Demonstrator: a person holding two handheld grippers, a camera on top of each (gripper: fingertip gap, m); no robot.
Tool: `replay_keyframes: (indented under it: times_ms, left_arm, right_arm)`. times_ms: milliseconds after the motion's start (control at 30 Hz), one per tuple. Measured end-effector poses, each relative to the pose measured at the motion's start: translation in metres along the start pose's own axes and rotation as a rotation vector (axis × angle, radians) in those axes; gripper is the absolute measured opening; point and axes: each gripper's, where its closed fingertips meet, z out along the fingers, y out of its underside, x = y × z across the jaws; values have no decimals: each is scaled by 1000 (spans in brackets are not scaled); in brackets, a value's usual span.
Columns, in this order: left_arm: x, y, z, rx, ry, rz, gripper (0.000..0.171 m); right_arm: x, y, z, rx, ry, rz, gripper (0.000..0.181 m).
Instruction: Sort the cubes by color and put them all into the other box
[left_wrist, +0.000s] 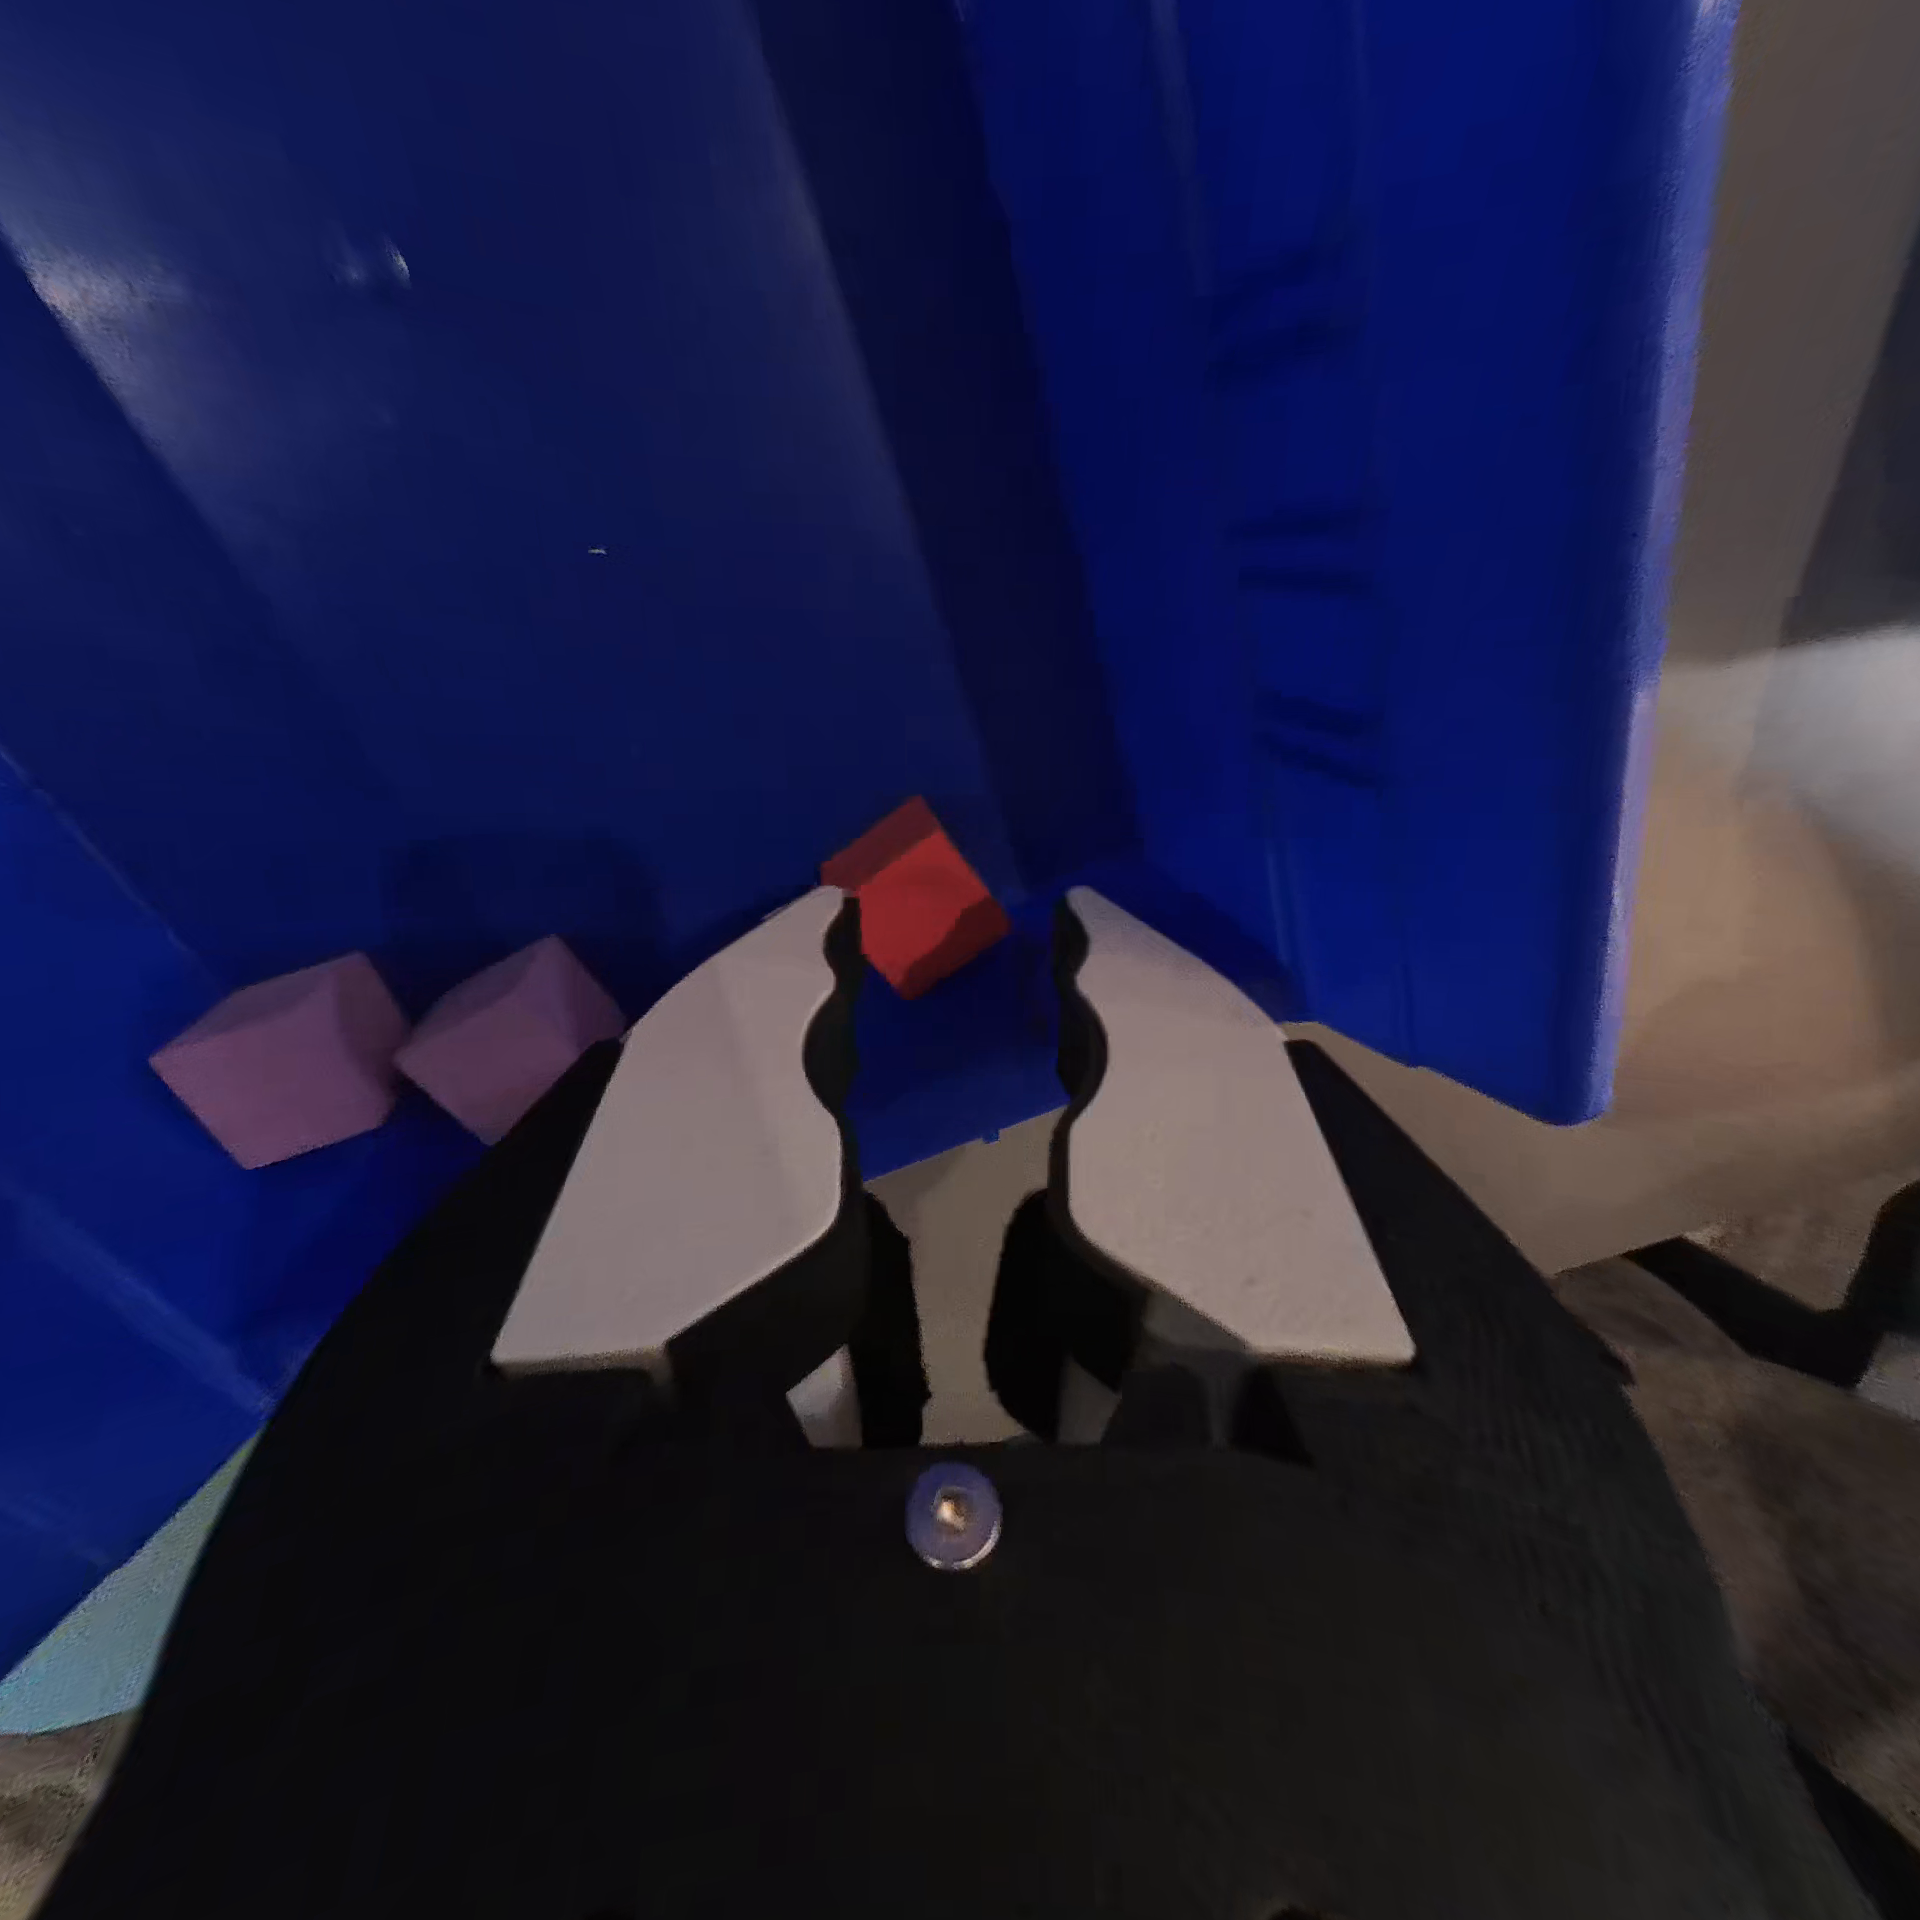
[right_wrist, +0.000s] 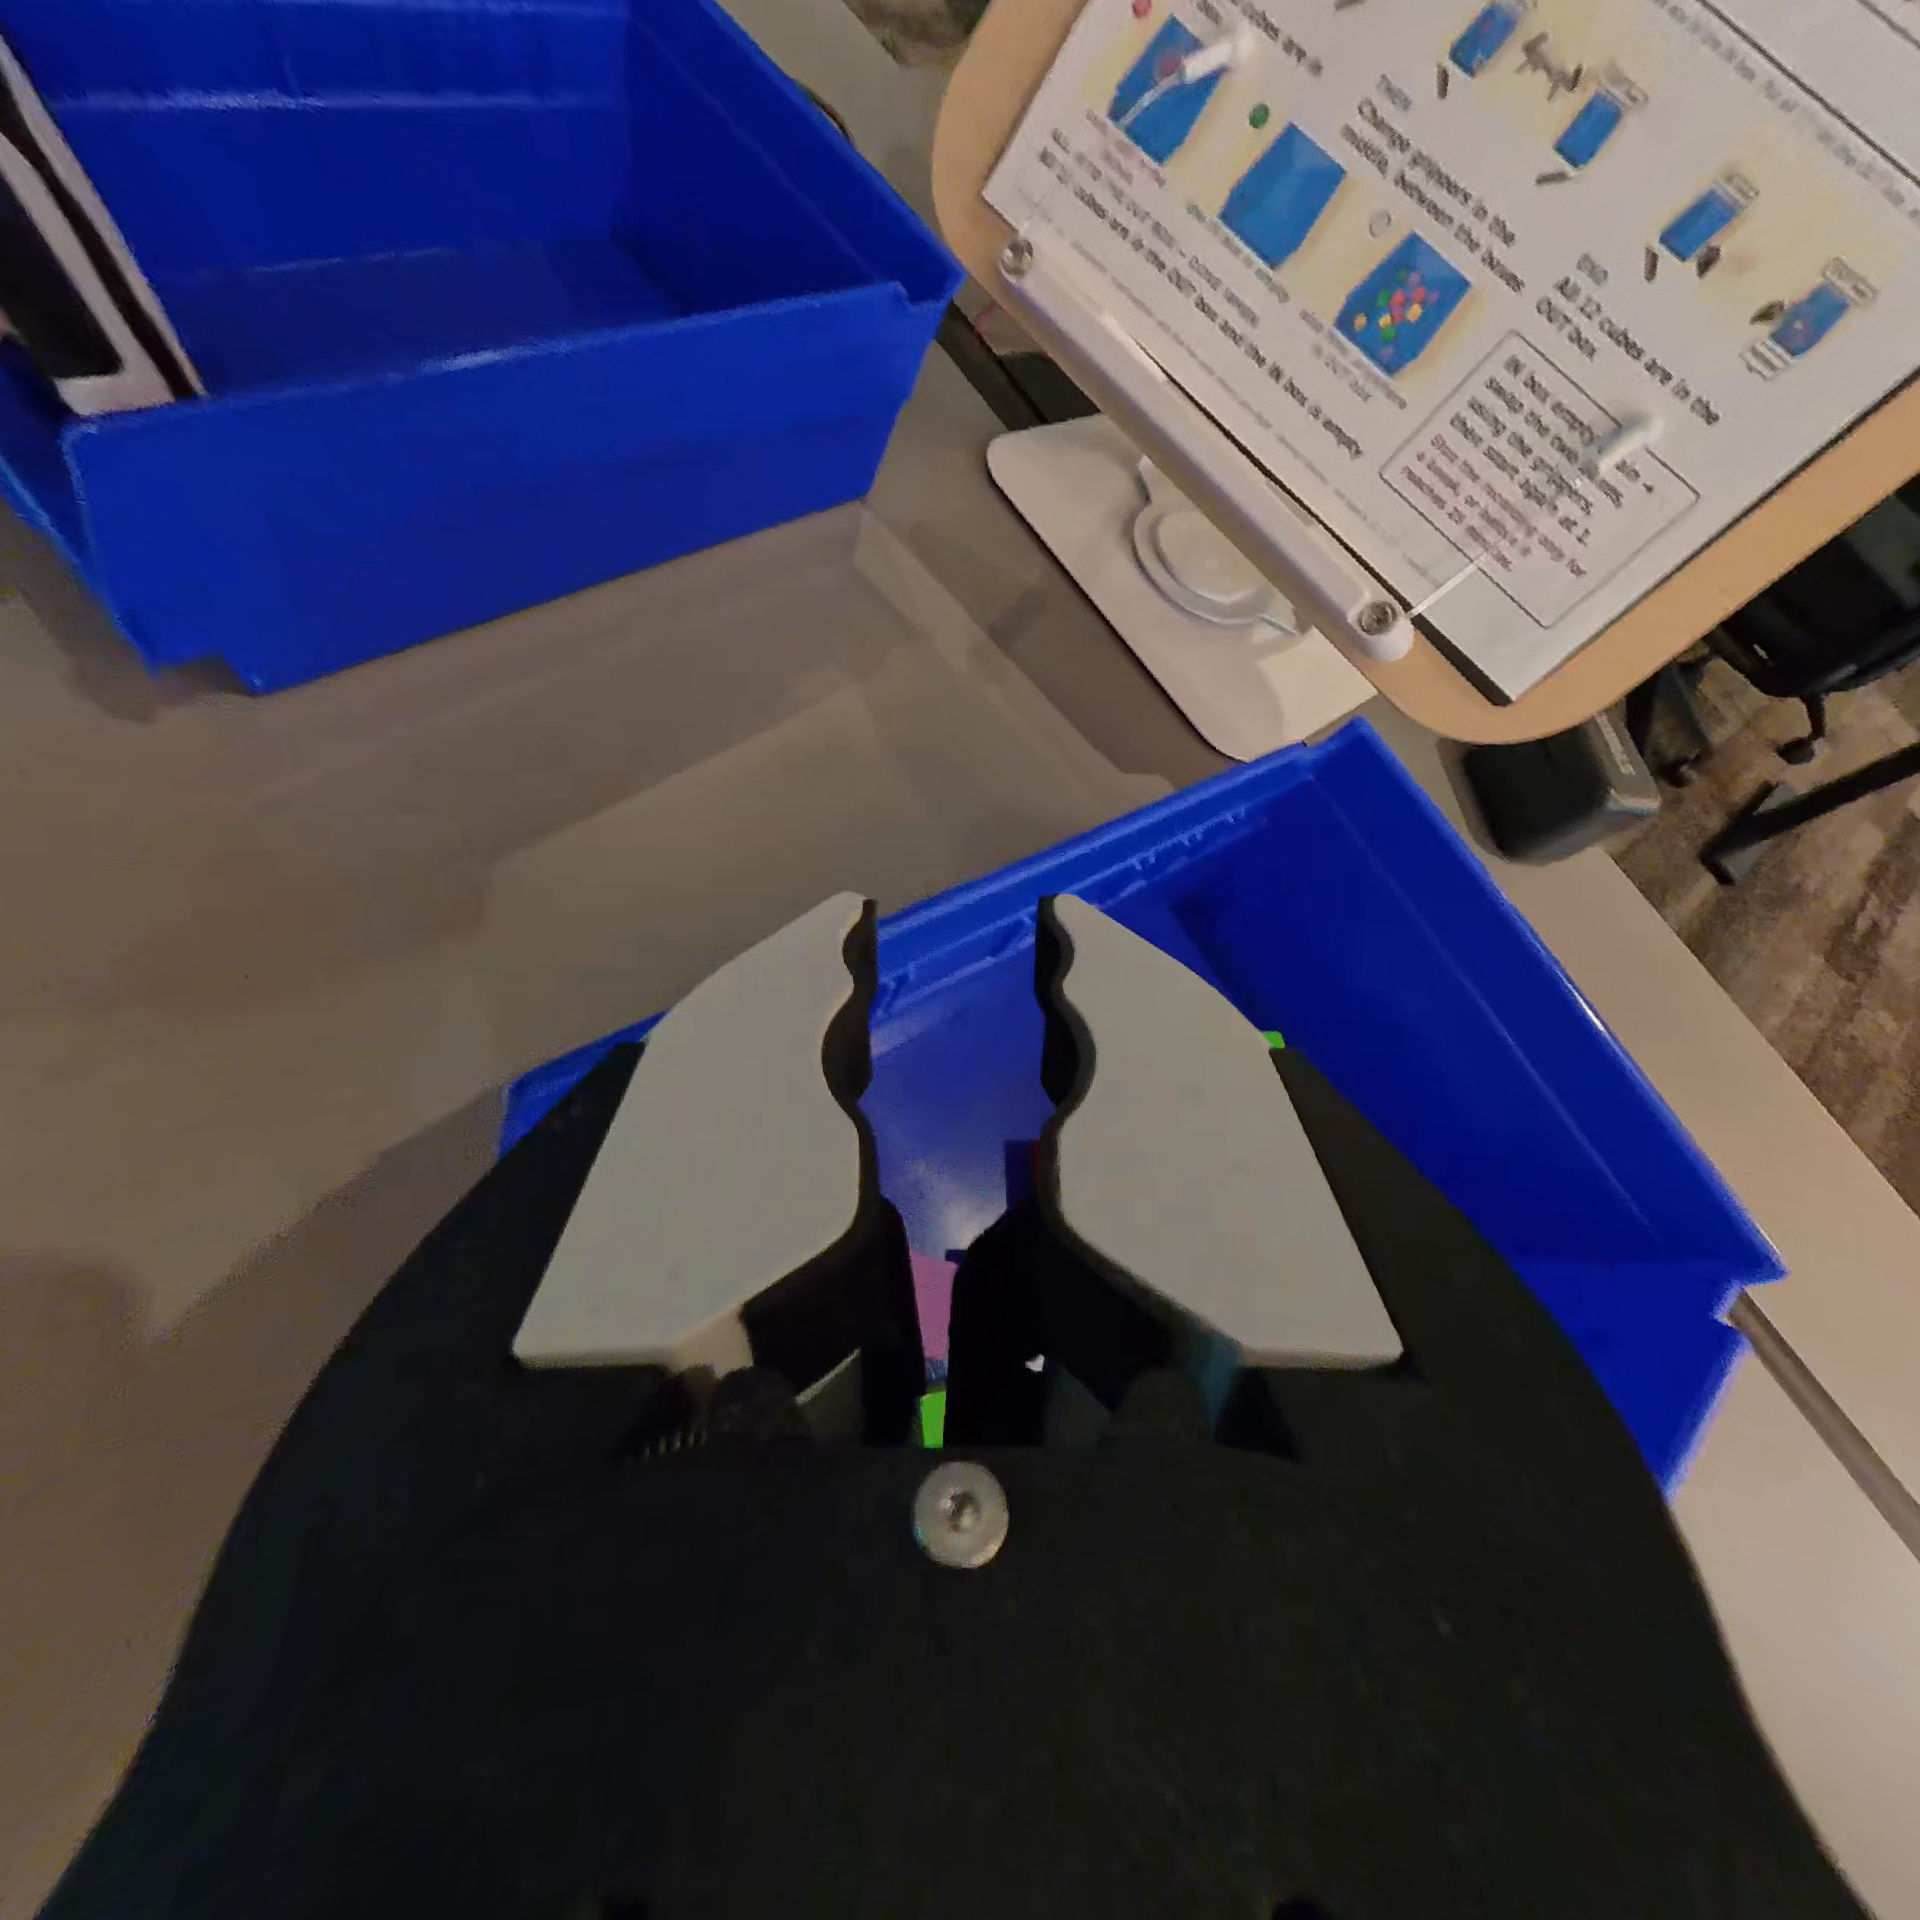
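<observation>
In the left wrist view my left gripper (left_wrist: 951, 909) is open inside a blue bin (left_wrist: 623, 520). A red cube (left_wrist: 920, 904) lies on the bin floor just beyond the fingertips, close to the left finger. Two purple cubes (left_wrist: 281, 1055) (left_wrist: 509, 1029) lie to the left against the bin wall. In the right wrist view my right gripper (right_wrist: 956, 914) is open and empty above a second blue bin (right_wrist: 1455, 1039). Purple (right_wrist: 935, 1299) and green (right_wrist: 932, 1421) cubes show through the gap between the fingers.
Another blue bin (right_wrist: 468, 436) stands at the far left on the grey table (right_wrist: 416, 883), with the other gripper's white finger (right_wrist: 94, 281) in it. A printed instruction sheet on a tilted stand (right_wrist: 1455, 312) is at the top right. The table edge runs down the right.
</observation>
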Motion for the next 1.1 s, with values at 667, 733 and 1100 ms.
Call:
replay_keyframes:
  times_ms: [667,733,1100]
  left_arm:
    - [-11,19,23,-88,-72,-99,31]
    - [-11,18,23,-96,-56,-93,30]
    - [41,-28,-53,299,713,-50,30]
  right_arm:
    - [-5,-25,-24,142,-21,-17,24]
    - [-4,-27,-26,151,-16,-14,24]
    - [-58,-33,-6,146,-198,-70,26]
